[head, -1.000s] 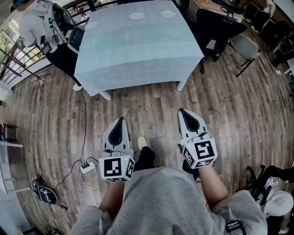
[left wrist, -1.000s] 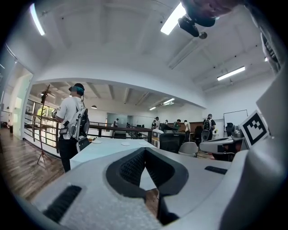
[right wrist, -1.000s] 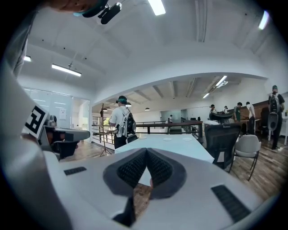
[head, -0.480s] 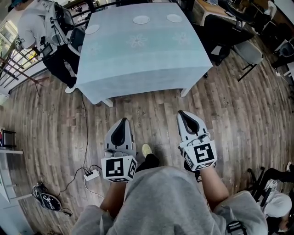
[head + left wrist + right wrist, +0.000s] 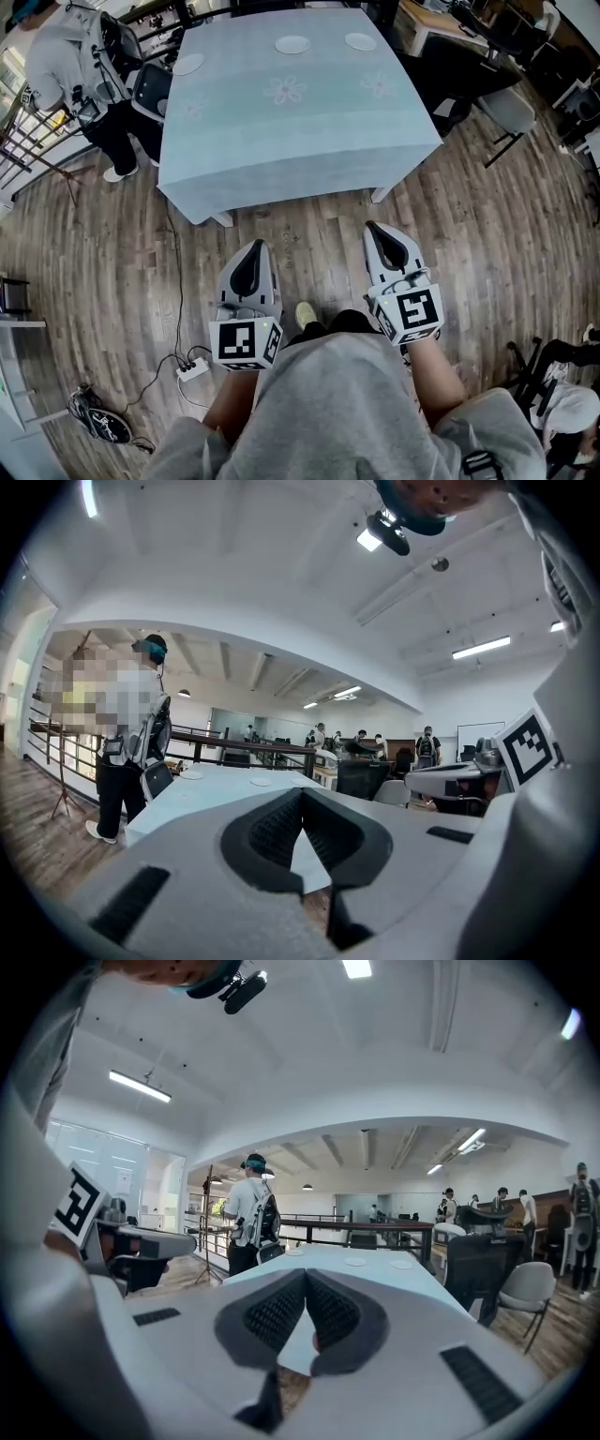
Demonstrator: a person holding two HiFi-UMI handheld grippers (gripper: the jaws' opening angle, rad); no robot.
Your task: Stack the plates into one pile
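Plates [image 5: 292, 44] apart on table [image 5: 281, 141]

Open office: desks [image 5: 441, 19], swivel chairs [image 5: 502, 103]

The head camera looked steeply down from above, with the left gripper [image 5: 253, 247] and right gripper [image 5: 373, 228] close below it and the table [image 5: 291, 141] beyond their tips. Each gripper camera sat just behind its own closed jaws, facing nearly level along them toward that table, well ahead. All three views shared the table and its plates [image 5: 292, 44]. Each gripper view caught the other gripper at its edge.
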